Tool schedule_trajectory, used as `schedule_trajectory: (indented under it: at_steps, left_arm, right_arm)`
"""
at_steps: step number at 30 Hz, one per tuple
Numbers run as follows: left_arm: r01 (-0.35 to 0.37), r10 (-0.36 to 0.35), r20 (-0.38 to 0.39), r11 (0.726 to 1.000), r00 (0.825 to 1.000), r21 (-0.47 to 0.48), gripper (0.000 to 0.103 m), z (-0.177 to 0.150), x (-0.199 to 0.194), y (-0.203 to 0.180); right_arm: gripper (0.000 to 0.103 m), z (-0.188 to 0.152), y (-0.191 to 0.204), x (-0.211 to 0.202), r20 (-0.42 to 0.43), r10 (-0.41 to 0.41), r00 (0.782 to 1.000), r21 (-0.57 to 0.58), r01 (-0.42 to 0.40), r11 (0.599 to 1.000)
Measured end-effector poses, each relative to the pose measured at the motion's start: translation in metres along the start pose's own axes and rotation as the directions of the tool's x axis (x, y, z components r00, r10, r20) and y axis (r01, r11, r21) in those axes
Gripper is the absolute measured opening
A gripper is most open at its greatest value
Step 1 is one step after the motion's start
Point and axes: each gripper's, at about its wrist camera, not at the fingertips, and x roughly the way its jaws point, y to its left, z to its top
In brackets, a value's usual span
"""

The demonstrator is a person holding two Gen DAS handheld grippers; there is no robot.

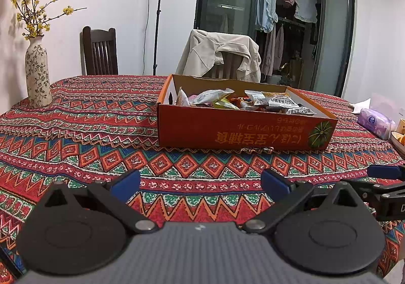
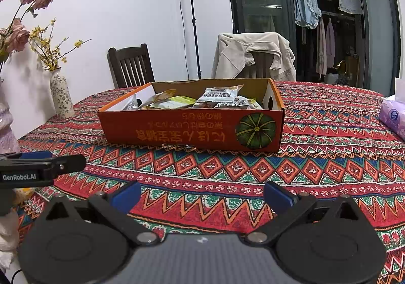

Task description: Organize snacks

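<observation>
An orange cardboard box (image 1: 243,132) with a pumpkin picture stands on the patterned tablecloth (image 1: 101,132), ahead of both grippers; it also shows in the right wrist view (image 2: 177,129). Several wrapped snack packets (image 1: 273,101) lie piled inside it, also in the right wrist view (image 2: 220,96). My left gripper (image 1: 200,184) is open and empty, low over the cloth, short of the box. My right gripper (image 2: 201,195) is open and empty, likewise short of the box. Each gripper shows at the edge of the other's view.
A flowered vase (image 1: 38,74) stands at the table's far left. A purple tissue pack (image 1: 376,123) and a bowl (image 1: 398,142) lie at the right. A chair with a beige jacket (image 1: 222,56) and a dark wooden chair (image 1: 100,52) stand behind the table.
</observation>
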Motion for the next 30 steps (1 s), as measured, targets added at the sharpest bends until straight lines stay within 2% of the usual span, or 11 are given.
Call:
schedule_trajectory:
  at_steps: [30]
  left_arm:
    - [0.016, -0.016, 0.005, 1.000, 1.000, -0.011, 0.103, -0.0001, -0.0018, 0.0023]
  right_arm:
    - [0.103, -0.0013, 0.0013, 0.0012, 0.000, 0.004, 1.000, -0.002, -0.004, 1.000]
